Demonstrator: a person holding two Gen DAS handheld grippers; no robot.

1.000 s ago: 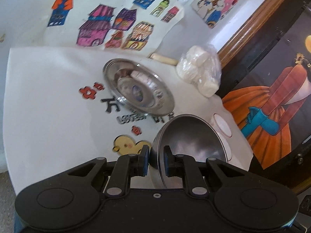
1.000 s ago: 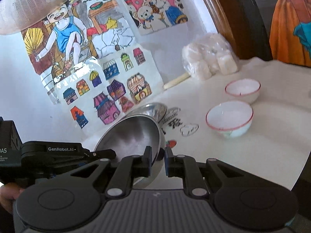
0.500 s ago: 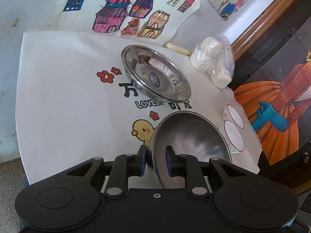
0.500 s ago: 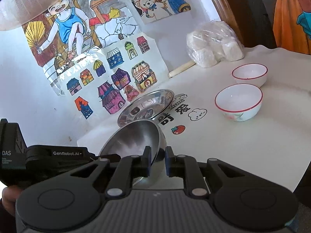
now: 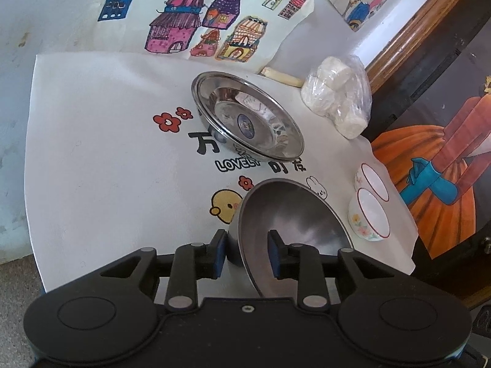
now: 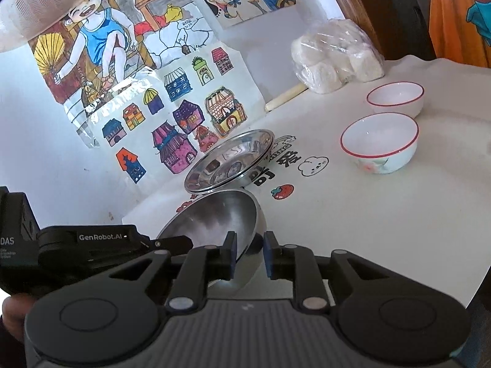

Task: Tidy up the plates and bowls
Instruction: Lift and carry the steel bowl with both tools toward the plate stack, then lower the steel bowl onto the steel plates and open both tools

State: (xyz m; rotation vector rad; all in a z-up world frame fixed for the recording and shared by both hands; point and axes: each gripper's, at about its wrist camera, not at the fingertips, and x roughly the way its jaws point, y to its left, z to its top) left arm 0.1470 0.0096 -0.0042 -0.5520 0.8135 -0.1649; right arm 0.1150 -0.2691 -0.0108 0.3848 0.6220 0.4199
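A steel bowl [image 5: 291,220] stands tilted on the white printed mat, between both grippers. My left gripper [image 5: 247,253] straddles its near rim with the jaws apart, a gap showing on both sides. My right gripper [image 6: 248,256] straddles the opposite rim [image 6: 214,217] with its jaws also parted. A steel plate [image 5: 248,116] lies beyond the bowl near the wall and also shows in the right wrist view [image 6: 230,162]. Two white red-rimmed bowls [image 5: 369,214] [image 5: 371,178] stand side by side at the mat's right; they also show in the right wrist view [image 6: 380,144] [image 6: 396,95].
A clear bag of white rolls [image 5: 337,98] and a pale stick [image 5: 282,76] lie by the wall. Children's drawings [image 6: 172,116] hang on the wall behind. A dark wooden frame [image 5: 408,46] and an orange picture stand at the right. The mat [image 5: 92,153] ends near my left gripper.
Both grippers have drawn back from the wall, and the steel bowl now rests tilted on the mat. Both grippers' jaws have opened around its rim.
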